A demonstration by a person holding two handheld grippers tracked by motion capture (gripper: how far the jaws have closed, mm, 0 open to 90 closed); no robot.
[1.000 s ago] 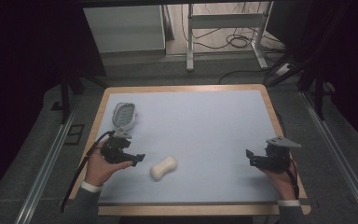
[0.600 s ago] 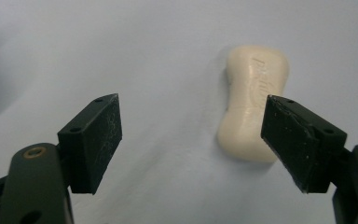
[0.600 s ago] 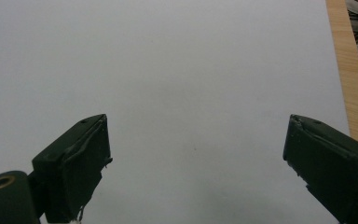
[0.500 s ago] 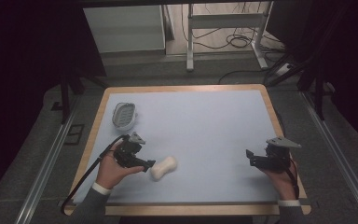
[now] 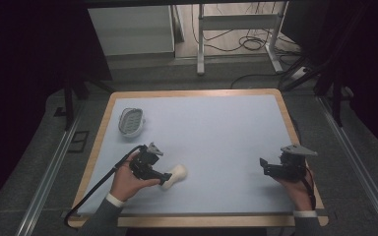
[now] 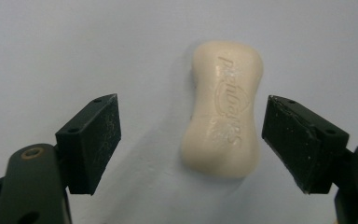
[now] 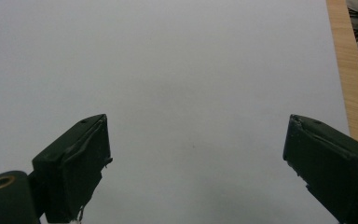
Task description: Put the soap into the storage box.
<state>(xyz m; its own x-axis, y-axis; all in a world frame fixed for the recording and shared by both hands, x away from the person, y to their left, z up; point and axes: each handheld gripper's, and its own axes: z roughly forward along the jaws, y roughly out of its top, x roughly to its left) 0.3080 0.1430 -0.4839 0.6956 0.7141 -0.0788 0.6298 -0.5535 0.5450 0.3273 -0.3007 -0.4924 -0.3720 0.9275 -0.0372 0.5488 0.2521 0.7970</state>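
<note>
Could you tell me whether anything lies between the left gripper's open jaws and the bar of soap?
Nothing visible does. In the left gripper view the left gripper has its jaws open on either side of the soap, which lies flat on the blue mat; bare mat is all that shows in the gaps on both sides.

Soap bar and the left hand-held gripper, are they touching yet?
Apart. The left gripper view shows the soap bar between the open left hand-held gripper, table visible on both sides.
</note>
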